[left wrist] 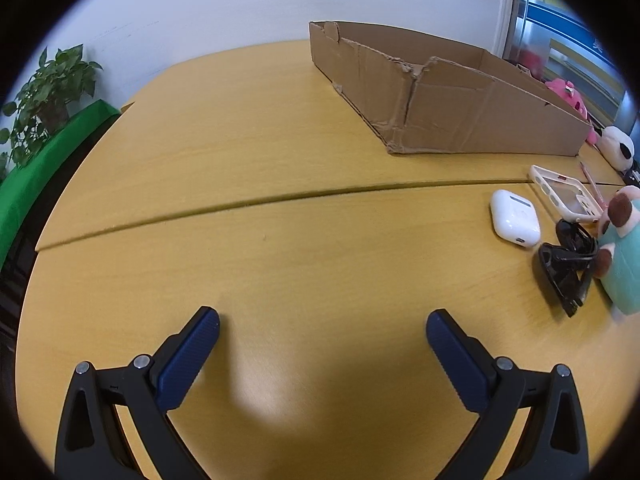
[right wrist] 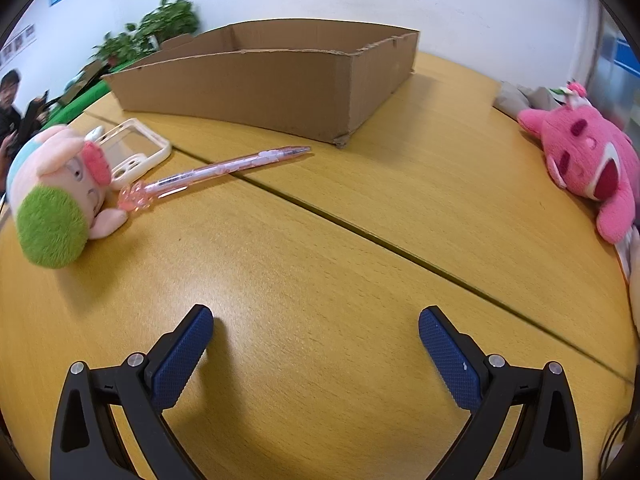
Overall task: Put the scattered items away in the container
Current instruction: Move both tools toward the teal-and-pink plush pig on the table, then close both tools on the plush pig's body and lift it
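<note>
cardboard box (right wrist: 256, 80): open, upright | pink pen (right wrist: 224, 168), phone case (right wrist: 132, 148), plush (right wrist: 60, 192): on table beside it

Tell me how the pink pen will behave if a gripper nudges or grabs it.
The pink pen looks slim and round, so a nudge would probably roll it on the table. Its glossy plastic barrel may slip between the pads. The flower-shaped cap might limit rolling.

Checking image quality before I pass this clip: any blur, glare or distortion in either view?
Left wrist: sharp, a soft glare patch on the table between the open fingers; fisheye bends the table seam. Right wrist: motion blur smears the plant and pink plush; the box walls bow.
</note>
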